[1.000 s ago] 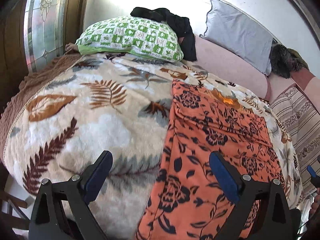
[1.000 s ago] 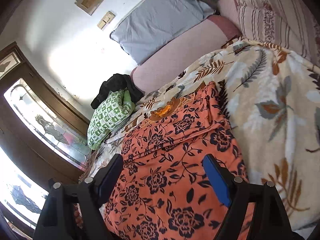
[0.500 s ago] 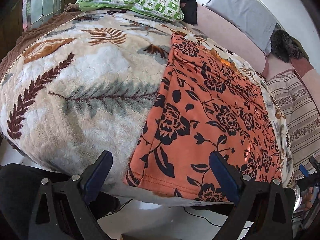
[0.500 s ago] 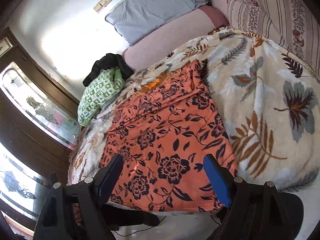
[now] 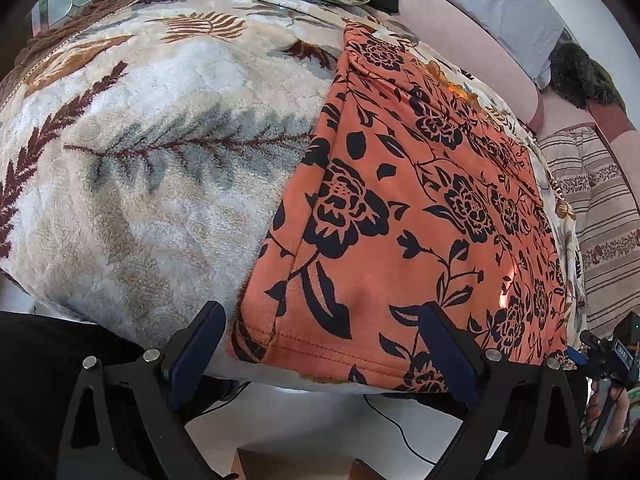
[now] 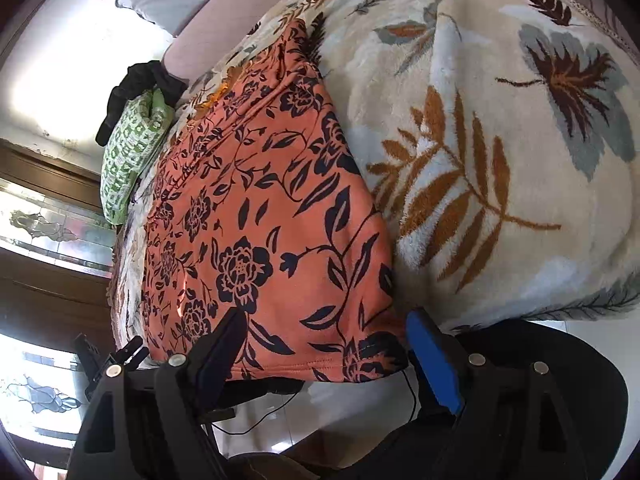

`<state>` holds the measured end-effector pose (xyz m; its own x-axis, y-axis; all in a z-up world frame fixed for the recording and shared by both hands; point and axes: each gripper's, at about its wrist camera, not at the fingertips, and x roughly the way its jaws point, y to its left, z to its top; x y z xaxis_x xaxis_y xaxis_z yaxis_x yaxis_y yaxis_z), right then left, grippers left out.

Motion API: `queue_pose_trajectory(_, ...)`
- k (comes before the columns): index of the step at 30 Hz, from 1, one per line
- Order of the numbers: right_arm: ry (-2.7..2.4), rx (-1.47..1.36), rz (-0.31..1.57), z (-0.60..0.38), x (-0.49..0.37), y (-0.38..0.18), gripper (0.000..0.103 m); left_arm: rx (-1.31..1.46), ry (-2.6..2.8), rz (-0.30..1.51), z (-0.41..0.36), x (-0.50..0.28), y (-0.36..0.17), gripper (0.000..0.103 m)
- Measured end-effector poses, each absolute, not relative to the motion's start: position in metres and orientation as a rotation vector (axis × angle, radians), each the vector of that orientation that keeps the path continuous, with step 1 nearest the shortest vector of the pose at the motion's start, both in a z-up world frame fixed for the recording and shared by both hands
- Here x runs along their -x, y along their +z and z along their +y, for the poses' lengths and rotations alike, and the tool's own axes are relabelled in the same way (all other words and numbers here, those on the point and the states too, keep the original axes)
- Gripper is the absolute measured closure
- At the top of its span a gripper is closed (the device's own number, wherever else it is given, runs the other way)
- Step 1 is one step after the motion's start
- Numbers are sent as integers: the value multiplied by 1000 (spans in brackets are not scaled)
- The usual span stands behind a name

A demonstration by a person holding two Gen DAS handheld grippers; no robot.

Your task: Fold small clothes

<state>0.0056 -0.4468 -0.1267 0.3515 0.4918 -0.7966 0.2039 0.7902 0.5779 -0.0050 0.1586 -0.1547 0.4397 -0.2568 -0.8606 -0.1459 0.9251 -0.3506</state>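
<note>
Over the bed's near edge, left claw (image 5: 322, 344) and right claw (image 6: 326, 344) angled downward, both spread, straddling orange floral garment (image 5: 420, 200) hem corners

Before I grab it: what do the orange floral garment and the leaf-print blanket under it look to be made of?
Orange floral garment: looks like a thin, soft knit, matte, possibly cotton jersey; it drapes limply over the bed edge and has a stitched hem. Leaf-print blanket: looks like thick plush fleece, probably synthetic; its fuzzy pile blurs the print and gives a faint sheen.

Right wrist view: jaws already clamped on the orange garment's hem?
No. The right gripper stands wide open, both pads clear of the orange floral garment, its hem corner lying between them.
</note>
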Motion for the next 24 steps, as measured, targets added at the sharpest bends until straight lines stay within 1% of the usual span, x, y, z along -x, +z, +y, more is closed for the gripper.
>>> queue_pose_trajectory(8, 220, -666, 1222, -442, -6, -126, 18, 413, -68, 1125, 163, 8, -159, 6)
queue_pose_trajectory(19, 196, -647, 1297, -449, -9, -135, 19, 405, -50, 1133, 168, 9, -160, 6)
queue_pose_trajectory(21, 203, -655, 1310, -450, -10, -138, 26, 401, -51, 1132, 166, 8, -159, 6)
queue_pose_trajectory(23, 203, -662, 1333, -450, -11, -143, 42, 387, -49, 1137, 164, 7, -160, 6)
queue_pose_trajectory(24, 205, -658, 1344, -449, -11, -144, 46, 383, -47, 1140, 163, 7, -161, 6)
